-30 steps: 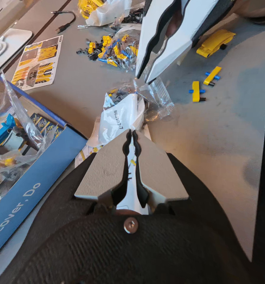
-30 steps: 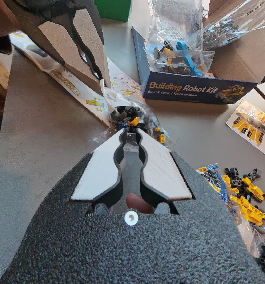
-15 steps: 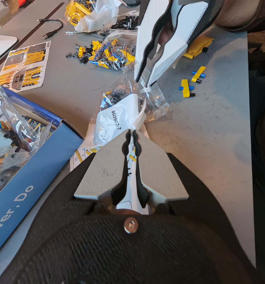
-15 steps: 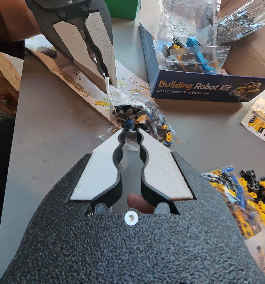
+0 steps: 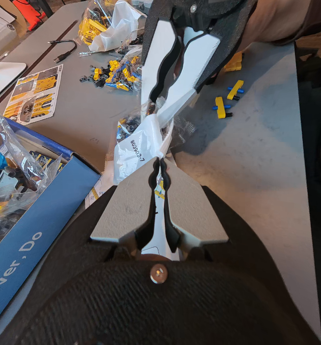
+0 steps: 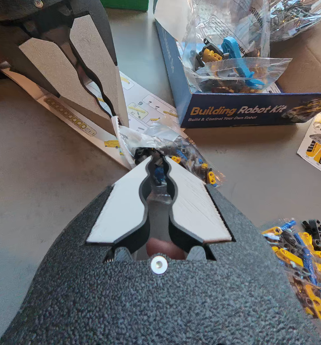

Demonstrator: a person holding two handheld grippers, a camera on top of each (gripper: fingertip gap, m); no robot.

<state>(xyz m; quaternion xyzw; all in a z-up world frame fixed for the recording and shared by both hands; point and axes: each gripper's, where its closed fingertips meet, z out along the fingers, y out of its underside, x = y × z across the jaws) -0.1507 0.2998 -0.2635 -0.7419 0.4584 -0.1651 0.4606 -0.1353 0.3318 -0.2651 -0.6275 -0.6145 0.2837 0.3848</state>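
A small clear plastic bag (image 5: 137,149) with a white label panel holds dark, blue and yellow building pieces on the grey table. My left gripper (image 5: 159,161) is shut on the bag's white top edge and holds it up; it also shows in the right wrist view (image 6: 115,119). My right gripper (image 6: 157,158) is narrowly open, and its tips press into the bag (image 6: 182,149) among the pieces. In the left wrist view the right gripper (image 5: 155,113) comes down from above into the bag's torn end.
An open blue kit box (image 5: 44,214) with bagged parts stands left, also in the right wrist view (image 6: 230,112). An instruction booklet (image 6: 77,121) lies under the bag. Nearby lie a sticker sheet (image 5: 34,93), loose pieces (image 5: 115,76), two yellow beams (image 5: 221,110) and a cable (image 5: 64,50). There is about 4 cm between the tips of the two grippers.
My right gripper has moved down and closer until its tips are in the bag. My left gripper has stayed shut on the bag's edge and the bag is pulled tauter.
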